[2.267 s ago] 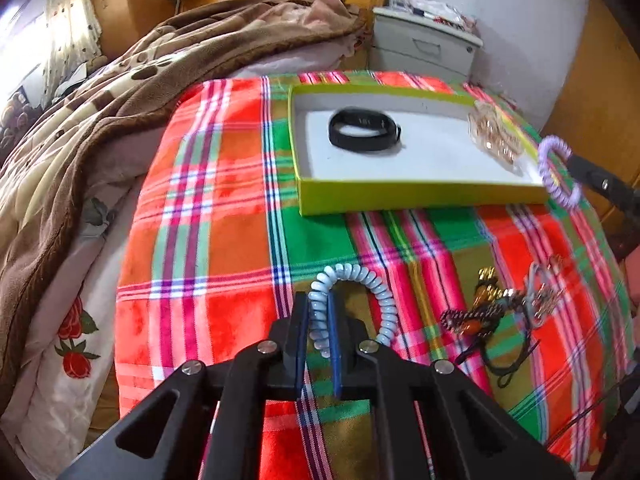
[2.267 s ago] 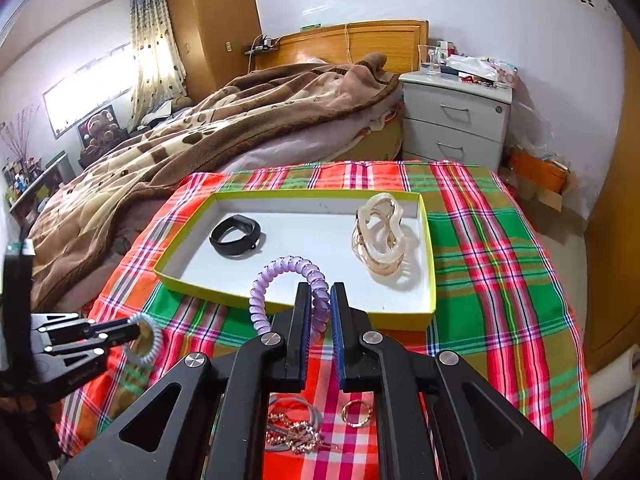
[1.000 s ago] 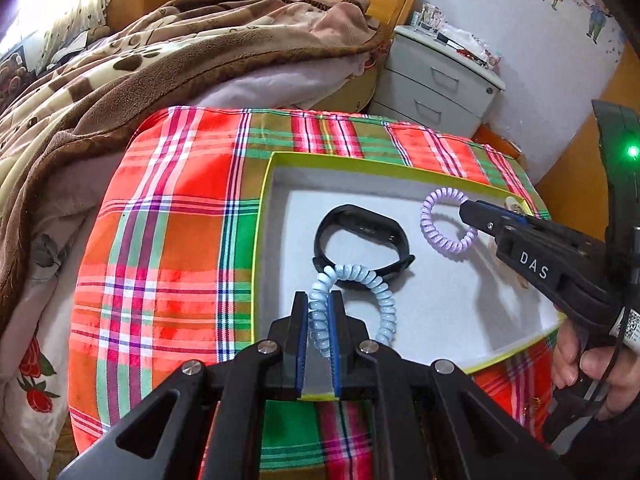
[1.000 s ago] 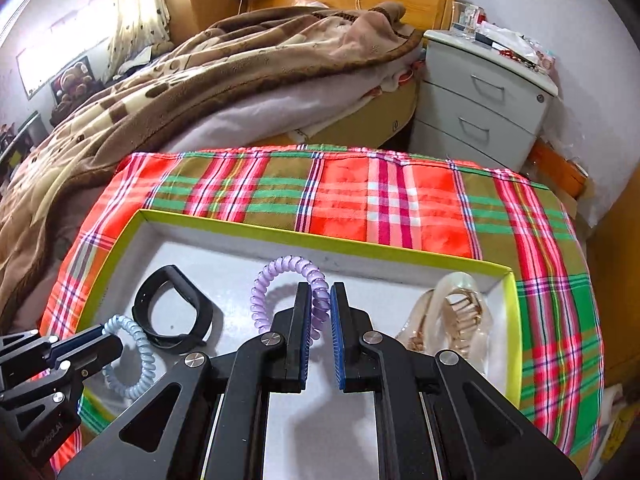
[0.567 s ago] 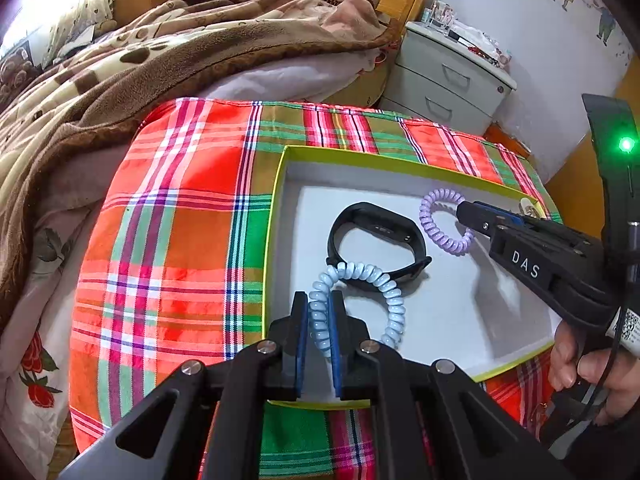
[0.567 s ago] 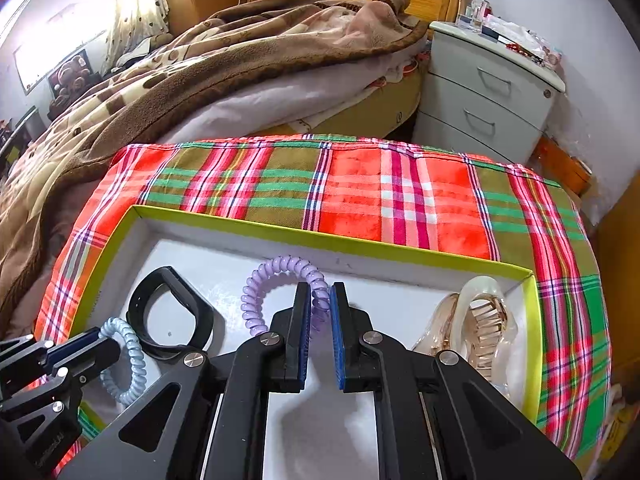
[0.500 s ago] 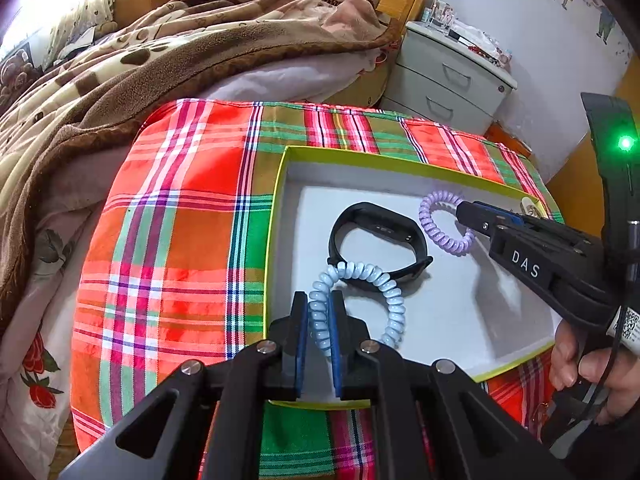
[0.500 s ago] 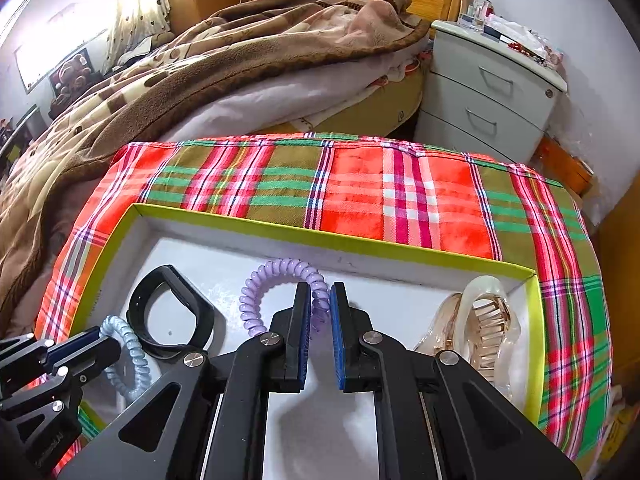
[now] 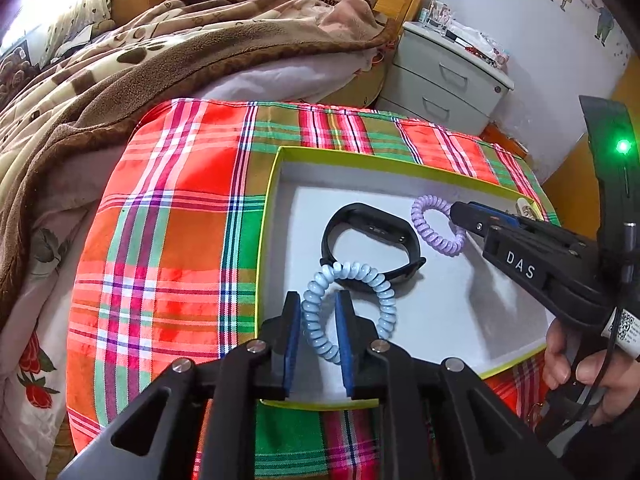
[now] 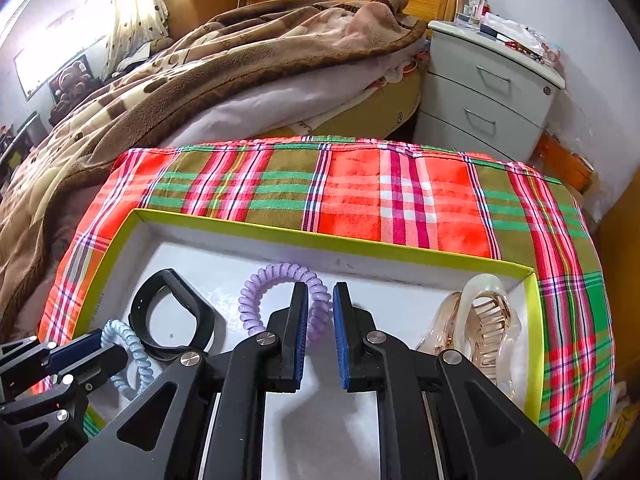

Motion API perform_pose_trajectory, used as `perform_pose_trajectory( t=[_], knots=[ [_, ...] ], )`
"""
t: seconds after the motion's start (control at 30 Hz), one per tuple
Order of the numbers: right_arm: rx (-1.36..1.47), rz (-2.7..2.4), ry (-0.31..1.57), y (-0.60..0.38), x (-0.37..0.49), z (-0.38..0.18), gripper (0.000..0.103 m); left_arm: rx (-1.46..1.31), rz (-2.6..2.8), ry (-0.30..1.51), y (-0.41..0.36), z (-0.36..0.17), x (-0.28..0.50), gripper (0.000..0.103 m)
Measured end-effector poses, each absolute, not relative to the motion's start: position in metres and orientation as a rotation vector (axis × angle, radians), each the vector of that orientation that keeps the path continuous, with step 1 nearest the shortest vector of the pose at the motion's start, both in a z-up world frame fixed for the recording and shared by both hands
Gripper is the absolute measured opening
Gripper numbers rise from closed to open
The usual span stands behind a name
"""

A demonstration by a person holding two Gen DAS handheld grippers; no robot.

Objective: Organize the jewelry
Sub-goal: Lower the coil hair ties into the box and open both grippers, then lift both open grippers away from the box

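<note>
Jewelry first: the pale blue coil band (image 9: pixel 347 312) is a springy telephone-cord loop, glossy and ribbed, and it sits between my left fingers (image 9: pixel 318 334), which are opening now. There is a clear gap on both sides of the coil, so the blue pads no longer press it. Its far curve lies over the black wristband (image 9: pixel 370 246), a smooth dark strap bent into an open oval on the white floor of the tray (image 9: pixel 276 184).

Over on my right, the lilac coil band (image 10: pixel 280 296) is the same ribbed spiral, a shade smaller in the loop. My right fingers (image 10: pixel 320 330) are opening too; the coil passes between them, close against the left pad and clear of the right one. It is inside the tray, near the far wall.

In the tray's right end lies the clear hair claw (image 10: pixel 480 320), translucent champagne plastic with long teeth showing.

The tray is shallow, lime green on the rim, white inside, and sits on the red and green plaid cloth (image 10: pixel 400 200) covering the table. My right hand (image 9: pixel 576 364) shows in the left view, wrapped round its handle.
</note>
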State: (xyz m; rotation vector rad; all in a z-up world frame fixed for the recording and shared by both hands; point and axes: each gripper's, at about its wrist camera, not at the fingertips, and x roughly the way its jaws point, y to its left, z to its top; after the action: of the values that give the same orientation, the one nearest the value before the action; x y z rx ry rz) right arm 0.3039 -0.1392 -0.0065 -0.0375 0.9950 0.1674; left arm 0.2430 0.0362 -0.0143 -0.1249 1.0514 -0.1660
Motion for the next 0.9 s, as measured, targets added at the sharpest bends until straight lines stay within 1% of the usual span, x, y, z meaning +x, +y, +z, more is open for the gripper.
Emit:
perform_pose_trajectory(
  t=[0.1,0.17,0.2,0.37,0.63,0.9],
  knots=[
    [-0.028,0.170,0.985,-0.141,0.300,-0.003,0.018,-0.124,-0.175,1.051,0.034,-0.014,0.242,0.025],
    [-0.015,0.174,0.976,-0.144,0.296,0.001,0.025,-0.123,-0.180,1.048,0.033,-0.012,0.240,0.029],
    [-0.010,0.175,0.971,-0.145,0.294,0.003,0.027,-0.128,-0.180,1.044,0.034,-0.011,0.238,0.029],
    [0.015,0.189,0.931,-0.150,0.278,0.018,0.027,-0.123,-0.182,1.017,0.035,0.000,0.227,0.038],
    [0.061,0.204,0.871,-0.162,0.238,0.038,0.027,-0.150,-0.199,0.962,0.043,0.020,0.197,0.039],
    [0.098,0.203,0.836,-0.184,0.185,0.041,0.027,-0.170,-0.260,0.936,0.045,0.023,0.158,0.041]
  ],
)
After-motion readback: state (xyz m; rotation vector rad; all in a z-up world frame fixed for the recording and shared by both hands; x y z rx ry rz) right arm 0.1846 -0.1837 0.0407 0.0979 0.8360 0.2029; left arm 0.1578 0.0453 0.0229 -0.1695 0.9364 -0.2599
